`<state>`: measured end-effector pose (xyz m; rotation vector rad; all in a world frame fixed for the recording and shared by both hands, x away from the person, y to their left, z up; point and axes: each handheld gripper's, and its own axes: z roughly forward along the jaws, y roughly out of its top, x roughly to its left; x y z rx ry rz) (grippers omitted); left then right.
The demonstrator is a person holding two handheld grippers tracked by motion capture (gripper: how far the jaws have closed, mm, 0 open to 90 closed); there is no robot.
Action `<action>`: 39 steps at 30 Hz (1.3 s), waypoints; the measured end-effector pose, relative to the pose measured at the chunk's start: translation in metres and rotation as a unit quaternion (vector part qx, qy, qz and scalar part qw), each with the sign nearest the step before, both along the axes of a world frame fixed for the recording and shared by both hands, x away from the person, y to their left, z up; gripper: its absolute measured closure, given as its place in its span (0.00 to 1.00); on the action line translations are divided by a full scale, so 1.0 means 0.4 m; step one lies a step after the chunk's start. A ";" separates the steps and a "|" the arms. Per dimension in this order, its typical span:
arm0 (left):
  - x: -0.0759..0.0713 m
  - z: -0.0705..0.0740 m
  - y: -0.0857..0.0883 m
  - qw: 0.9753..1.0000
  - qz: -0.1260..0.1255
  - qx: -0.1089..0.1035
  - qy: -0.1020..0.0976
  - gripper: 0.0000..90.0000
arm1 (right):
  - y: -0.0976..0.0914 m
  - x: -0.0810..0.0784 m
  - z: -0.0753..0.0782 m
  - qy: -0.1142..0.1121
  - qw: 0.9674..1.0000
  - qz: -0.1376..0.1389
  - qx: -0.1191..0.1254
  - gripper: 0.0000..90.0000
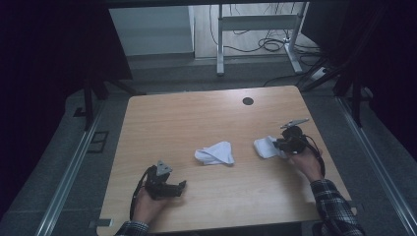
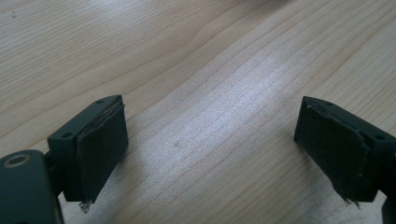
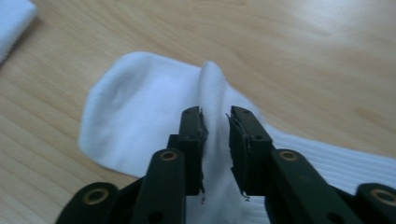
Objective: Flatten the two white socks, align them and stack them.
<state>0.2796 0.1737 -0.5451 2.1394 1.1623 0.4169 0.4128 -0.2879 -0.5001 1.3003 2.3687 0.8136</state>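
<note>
Right claw (image 3: 215, 126): we saw its 2 black jaws set narrowly apart, with a raised ridge of the white sock (image 3: 140, 112) standing in the gap between them. The pads flanked that fold closely; we could not tell whether they pressed on it, and a sliver of space showed on each side, so we read the grip as loosened.
Right claw, high view: we found it (image 1: 280, 144) at the right side of the desk (image 1: 196, 123), held in the person's right hand (image 1: 306, 162), its tip over the near edge of that sock (image 1: 265, 146).
Sock under the right claw: it lay flat on the wood apart from the pinched-up ridge; its ribbed cuff ran away toward the lower right of the right gripper view.
Second sock (image 1: 215, 153): we saw it bunched near the middle of the desk, well apart from both claws; a corner of it (image 3: 11, 23) showed at the top left of the right gripper view.
Left claw (image 2: 210, 149): its jaws stood wide, with bare desk (image 2: 196, 56) between them and nothing touching the pads.
Left claw, high view: it (image 1: 183, 186) rested low at the front left of the desk in the left hand (image 1: 147, 206), pointing toward the right.
</note>
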 end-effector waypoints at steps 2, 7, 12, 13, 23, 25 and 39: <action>0.000 0.000 -0.001 1.000 0.002 0.000 0.000 0.11 | -0.012 -0.002 0.019 -0.010 1.000 -0.003 -0.002 0.77; 0.000 0.000 -0.001 1.000 0.003 -0.001 0.001 0.11 | -0.032 -0.009 0.053 -0.024 1.000 -0.003 -0.009 0.74; 0.000 0.000 -0.001 1.000 0.003 -0.001 0.001 0.11 | -0.029 -0.019 0.049 -0.012 1.000 0.003 0.023 0.82; 0.000 0.000 -0.001 1.000 0.003 -0.001 0.001 0.11 | -0.022 -0.021 0.046 -0.007 0.999 0.010 0.029 0.85; 0.000 0.000 -0.001 1.000 0.003 0.000 0.001 0.11 | 0.082 -0.036 -0.023 0.024 0.997 0.061 0.032 0.96; 0.000 0.000 -0.001 1.000 0.002 0.000 0.001 0.11 | 0.094 -0.036 -0.041 0.031 0.997 0.064 0.031 0.96; 0.000 0.000 -0.002 1.000 0.003 -0.001 0.001 0.11 | 0.221 -0.029 -0.050 0.030 0.994 0.096 0.043 0.87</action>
